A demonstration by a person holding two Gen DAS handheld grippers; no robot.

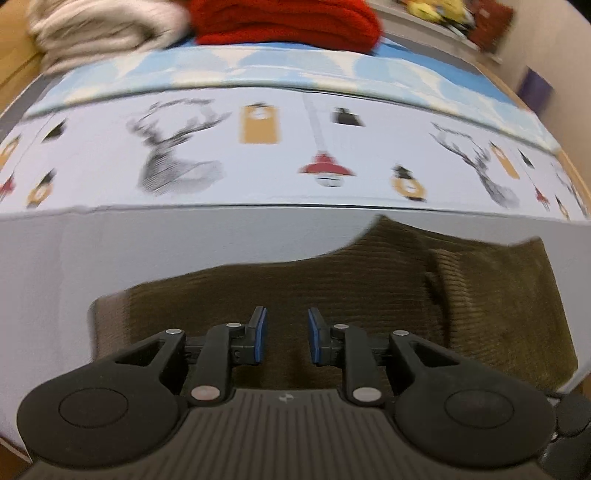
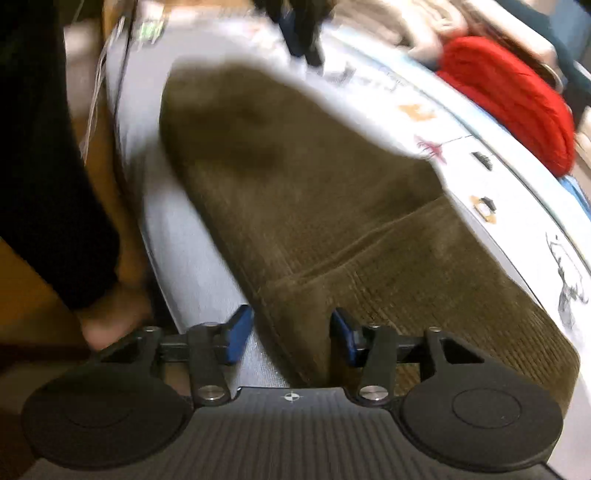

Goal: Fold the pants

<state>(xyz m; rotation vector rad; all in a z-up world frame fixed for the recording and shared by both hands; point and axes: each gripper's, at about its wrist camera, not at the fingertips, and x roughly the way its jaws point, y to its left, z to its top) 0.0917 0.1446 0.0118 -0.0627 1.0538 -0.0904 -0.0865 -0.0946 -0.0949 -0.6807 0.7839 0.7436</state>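
Note:
Brown corduroy pants (image 1: pixel 369 288) lie on a white table surface (image 1: pixel 110 251). My left gripper (image 1: pixel 286 336) hovers over the pants' near part, jaws open with nothing between the blue pads. In the right wrist view the pants (image 2: pixel 314 192) stretch away from me, with one layer folded over near the gripper. My right gripper (image 2: pixel 291 332) is open, its jaws standing either side of the pants' near folded edge. The far end of the pants is blurred.
A printed cloth with deer and lamp pictures (image 1: pixel 295 147) covers the table beyond the pants. A red knit garment (image 1: pixel 288 22) and a beige one (image 1: pixel 99 26) are piled at the far edge. A person's dark sleeve and hand (image 2: pixel 55 184) are at the left.

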